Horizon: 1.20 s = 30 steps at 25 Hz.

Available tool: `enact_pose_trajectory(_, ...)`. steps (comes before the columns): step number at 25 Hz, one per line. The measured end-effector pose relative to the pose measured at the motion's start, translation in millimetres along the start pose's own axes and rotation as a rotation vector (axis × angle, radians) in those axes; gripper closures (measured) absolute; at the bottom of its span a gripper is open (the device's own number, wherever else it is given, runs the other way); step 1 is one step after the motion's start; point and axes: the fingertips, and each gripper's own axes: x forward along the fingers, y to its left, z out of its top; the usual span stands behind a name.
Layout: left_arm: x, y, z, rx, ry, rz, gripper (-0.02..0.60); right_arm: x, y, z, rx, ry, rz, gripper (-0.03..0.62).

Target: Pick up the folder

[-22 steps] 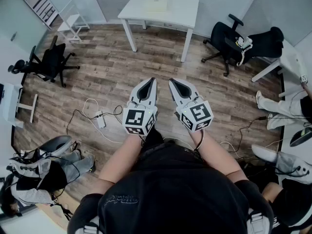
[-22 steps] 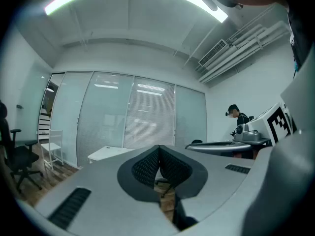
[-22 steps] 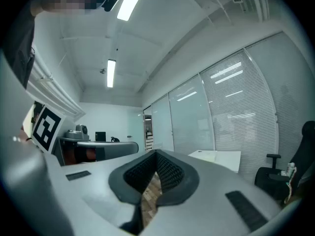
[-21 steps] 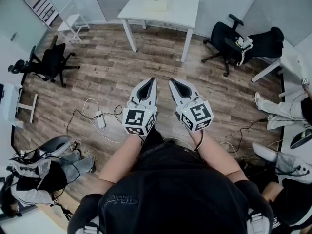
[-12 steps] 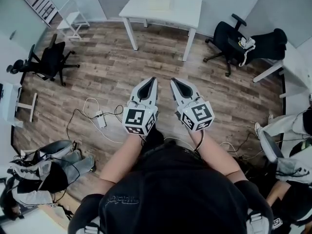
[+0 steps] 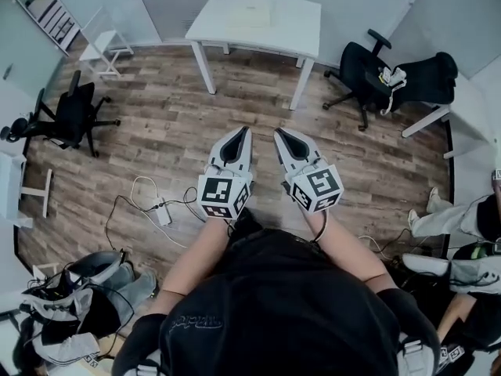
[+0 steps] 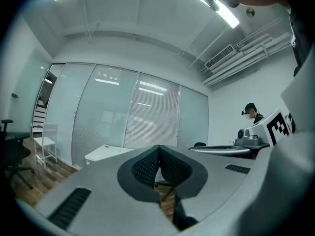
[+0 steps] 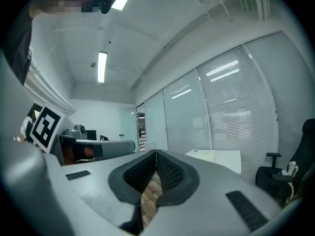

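Wood-plank floor (image 6: 156, 131), grey-brown, w/ cables (image 6: 141, 202) across it. White rect. worktop (image 6: 301, 22) at far side by glass walls, black swivel chairs (image 6: 366, 69) either side. Pale flat folder (image 6: 252, 12) lies on worktop, well apart from tongs. L tongs (image 6: 241, 135) & R tongs (image 6: 280, 137) both fully closed, empty, side by side.

The table (image 6: 291, 23) stands at the far side of the floor (image 6: 156, 131), with the folder (image 6: 252, 10) lying on its top. One chair (image 6: 366, 67) sits right of the table, another (image 6: 69, 116) far left. The left gripper (image 6: 242, 135) and right gripper (image 6: 280, 136) are side by side, well short of the table; cables (image 6: 149, 202) lie left of them.
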Motion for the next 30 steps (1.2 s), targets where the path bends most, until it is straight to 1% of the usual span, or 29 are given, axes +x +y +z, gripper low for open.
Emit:
enact_pose_trajectory(3, 13.9, 26.1, 13.9, -0.005, 0.010, -0.019, 0.569, 27.9, -3.5, 4.3, 0.016, 0.013, -0.011, 0.572)
enact_pose_trajectory(8, 27.8, 49.7, 34.1, 0.020, 0.008, -0.058, 0.569, 56.6, -5.2, 12.4, 0.021, 0.013, -0.043, 0.574)
enact_pose_trajectory(11, 29.3, 58.6, 31.8, 0.011, 0.016, -0.063, 0.569, 67.7, -2.2, 8.8, 0.023, 0.018, -0.038, 0.572)
enact_pose_trajectory(16, 45.0, 71.2, 23.3, 0.001, 0.041, -0.061, 0.569, 86.9, -12.9, 7.4, 0.028, 0.020, -0.025, 0.572)
enact_pose_trajectory(19, 52.1, 80.8, 27.7, -0.023, 0.026, -0.055, 0.569, 102.3, -20.2, 3.9, 0.037, 0.029, -0.001, 0.572)
enact_pose_trajectory(22, 69.2, 85.4, 28.7, -0.022, 0.029, -0.040, 0.569, 115.1, -41.2, 3.1, 0.044, 0.034, 0.006, 0.573)
enact_pose_trajectory(25, 92.7, 93.6, 28.5, -0.038, 0.032, -0.030, 0.569, 130.4, -64.6, 6.0, 0.046, 0.033, 0.009, 0.572)
enact_pose_trajectory(30, 146.7, 105.8, 26.2, -0.045, 0.037, -0.020, 0.569, 159.1, -108.2, 7.3, 0.047, 0.037, 0.019, 0.572)
